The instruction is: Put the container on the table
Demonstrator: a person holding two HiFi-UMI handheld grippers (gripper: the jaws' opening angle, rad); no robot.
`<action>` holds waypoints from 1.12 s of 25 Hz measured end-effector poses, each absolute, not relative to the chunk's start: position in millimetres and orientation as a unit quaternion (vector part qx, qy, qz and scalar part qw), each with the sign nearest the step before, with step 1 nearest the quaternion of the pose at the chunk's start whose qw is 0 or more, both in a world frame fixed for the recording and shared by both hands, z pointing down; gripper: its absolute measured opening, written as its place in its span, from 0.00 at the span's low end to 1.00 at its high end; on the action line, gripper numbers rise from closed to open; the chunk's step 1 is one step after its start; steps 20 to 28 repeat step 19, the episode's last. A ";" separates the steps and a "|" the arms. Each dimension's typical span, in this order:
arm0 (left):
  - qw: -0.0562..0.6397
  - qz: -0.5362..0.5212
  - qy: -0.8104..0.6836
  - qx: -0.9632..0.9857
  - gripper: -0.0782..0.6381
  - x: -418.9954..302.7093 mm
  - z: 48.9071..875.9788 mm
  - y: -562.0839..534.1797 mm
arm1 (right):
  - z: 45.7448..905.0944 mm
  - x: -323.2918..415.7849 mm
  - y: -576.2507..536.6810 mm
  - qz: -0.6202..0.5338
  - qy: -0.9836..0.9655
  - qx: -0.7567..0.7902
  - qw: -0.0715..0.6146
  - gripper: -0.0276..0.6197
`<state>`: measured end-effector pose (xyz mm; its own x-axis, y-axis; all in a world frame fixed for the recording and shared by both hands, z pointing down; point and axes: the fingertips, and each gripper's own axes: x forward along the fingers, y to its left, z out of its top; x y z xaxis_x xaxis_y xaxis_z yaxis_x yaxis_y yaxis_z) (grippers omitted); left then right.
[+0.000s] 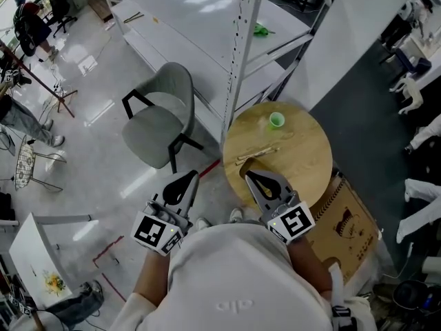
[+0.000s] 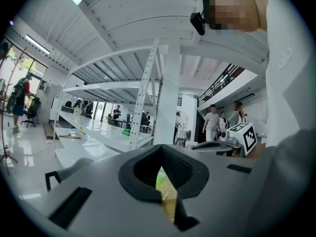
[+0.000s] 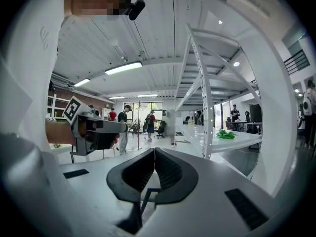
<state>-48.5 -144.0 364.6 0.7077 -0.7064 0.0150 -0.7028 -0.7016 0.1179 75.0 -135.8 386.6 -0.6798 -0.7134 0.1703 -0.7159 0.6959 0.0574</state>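
Note:
A small green container [image 1: 276,120] stands upright on the far side of the round wooden table [image 1: 303,164]. A pair of thin wooden sticks [image 1: 255,155] lies nearer to me on it. My left gripper [image 1: 191,175] is held over the floor left of the table, shut and empty. My right gripper [image 1: 249,174] hovers at the table's near edge, also shut with nothing in it. In the left gripper view the jaws [image 2: 161,147] meet at the tips, and the green container [image 2: 159,179] shows through the hollow between them. The right gripper [image 3: 154,150] shows its jaws pressed together.
A grey chair [image 1: 162,113] stands on the floor left of the table. A white metal rack [image 1: 238,61] with long shelves rises just behind the table. A cardboard box [image 1: 348,223] sits right of the table. People stand farther off in the room.

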 end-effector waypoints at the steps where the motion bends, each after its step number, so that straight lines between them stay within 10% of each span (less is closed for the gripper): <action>1: 0.058 -0.014 -0.383 0.922 0.13 -49.1 365.2 -143.6 | 387.9 74.8 -135.6 0.007 -0.916 0.390 0.092 0.09; 28: 0.061 -0.005 -0.387 0.920 0.13 -47.9 370.6 -135.7 | 398.9 79.4 -129.2 0.014 -0.914 0.393 0.104 0.09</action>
